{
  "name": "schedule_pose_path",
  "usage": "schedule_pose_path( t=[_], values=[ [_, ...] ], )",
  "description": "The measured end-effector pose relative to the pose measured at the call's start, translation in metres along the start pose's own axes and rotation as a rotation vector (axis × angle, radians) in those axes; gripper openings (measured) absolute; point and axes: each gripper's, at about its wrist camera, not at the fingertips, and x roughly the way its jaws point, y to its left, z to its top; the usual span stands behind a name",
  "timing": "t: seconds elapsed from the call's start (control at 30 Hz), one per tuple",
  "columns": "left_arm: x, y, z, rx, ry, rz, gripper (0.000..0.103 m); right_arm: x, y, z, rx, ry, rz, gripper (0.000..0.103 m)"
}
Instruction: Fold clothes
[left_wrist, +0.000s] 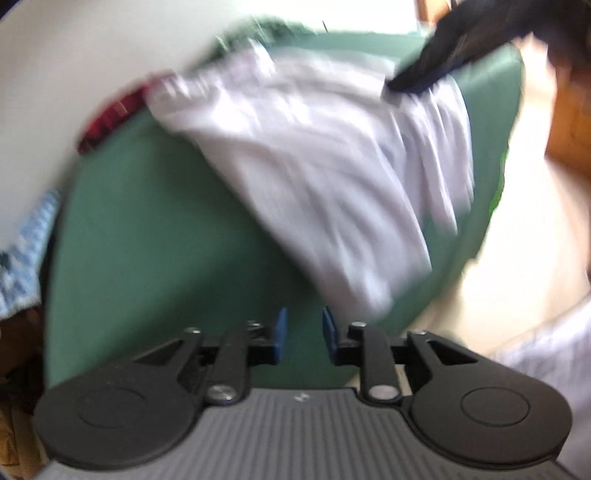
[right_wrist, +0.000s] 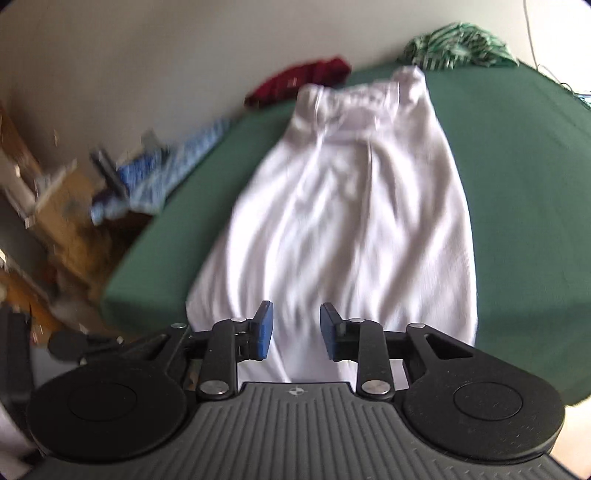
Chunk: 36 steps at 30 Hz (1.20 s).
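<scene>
A white garment (right_wrist: 351, 221) lies spread lengthwise on the green table (right_wrist: 517, 184), its waistband end at the far side. In the left wrist view the same white garment (left_wrist: 325, 166) runs diagonally across the green table (left_wrist: 147, 240). My left gripper (left_wrist: 303, 334) hangs above the bare green surface, just left of the garment's near end, jaws apart with nothing between the blue pads. My right gripper (right_wrist: 295, 328) hovers over the garment's near edge, jaws apart, pads clear of the cloth. The right gripper also shows as a dark blurred shape (left_wrist: 443, 55) at the garment's far corner.
A red plaid cloth (right_wrist: 303, 79) and a green striped cloth (right_wrist: 458, 44) lie at the table's far edge. A blue patterned cloth (right_wrist: 166, 173) hangs off the left side over cluttered cardboard boxes (right_wrist: 62, 206). A pale wall stands behind the table.
</scene>
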Motion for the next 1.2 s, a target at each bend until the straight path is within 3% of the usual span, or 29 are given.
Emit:
schedule_pose_path(
  t=[0.1, 0.2, 0.3, 0.5, 0.53, 0.63, 0.7, 0.73, 0.77, 0.87, 1.0, 1.07, 1.13, 1.2],
  values=[
    [0.002, 0.001, 0.038, -0.044, -0.083, -0.042, 0.032, 0.032, -0.003, 0.029, 0.040, -0.007, -0.009, 0.030],
    [0.023, -0.004, 0.061, -0.095, -0.066, -0.058, 0.039, 0.059, -0.015, 0.061, 0.118, -0.011, 0.017, 0.030],
    [0.043, -0.017, 0.079, -0.130, -0.047, -0.025, 0.046, 0.086, -0.027, 0.093, 0.183, -0.011, 0.025, 0.040],
    [0.058, -0.009, 0.093, -0.219, -0.006, -0.040, 0.046, 0.148, -0.044, 0.145, 0.209, 0.009, 0.017, 0.041],
    [0.062, -0.008, 0.095, -0.237, -0.001, -0.046, 0.045, 0.158, -0.046, 0.151, 0.210, 0.020, 0.020, 0.041],
    [0.069, -0.002, 0.099, -0.297, 0.009, -0.061, 0.027, 0.183, -0.050, 0.161, 0.216, 0.053, 0.086, 0.039],
    [0.070, 0.002, 0.099, -0.324, 0.011, -0.059, 0.011, 0.194, -0.051, 0.165, 0.198, 0.073, 0.103, 0.025],
    [0.068, 0.004, 0.099, -0.339, 0.019, -0.061, 0.008, 0.196, -0.052, 0.168, 0.182, 0.085, 0.109, 0.007],
    [0.066, 0.006, 0.101, -0.353, 0.028, -0.070, 0.000, 0.194, -0.054, 0.172, 0.170, 0.081, 0.118, 0.006],
    [0.065, 0.007, 0.108, -0.375, 0.030, -0.105, 0.000, 0.174, -0.060, 0.181, 0.141, 0.013, 0.141, 0.006],
    [0.073, 0.000, 0.111, -0.357, 0.048, -0.102, 0.000, 0.187, -0.069, 0.180, 0.090, 0.105, 0.117, 0.009],
    [0.074, 0.004, 0.115, -0.368, 0.066, -0.152, 0.000, 0.187, -0.076, 0.178, 0.097, 0.097, 0.098, 0.008],
    [0.072, 0.003, 0.116, -0.363, 0.068, -0.206, 0.000, 0.179, -0.083, 0.178, 0.139, 0.067, 0.106, 0.014],
    [0.075, -0.006, 0.115, -0.323, 0.090, -0.203, 0.005, 0.175, -0.089, 0.179, 0.150, 0.045, 0.106, 0.017]
  ],
)
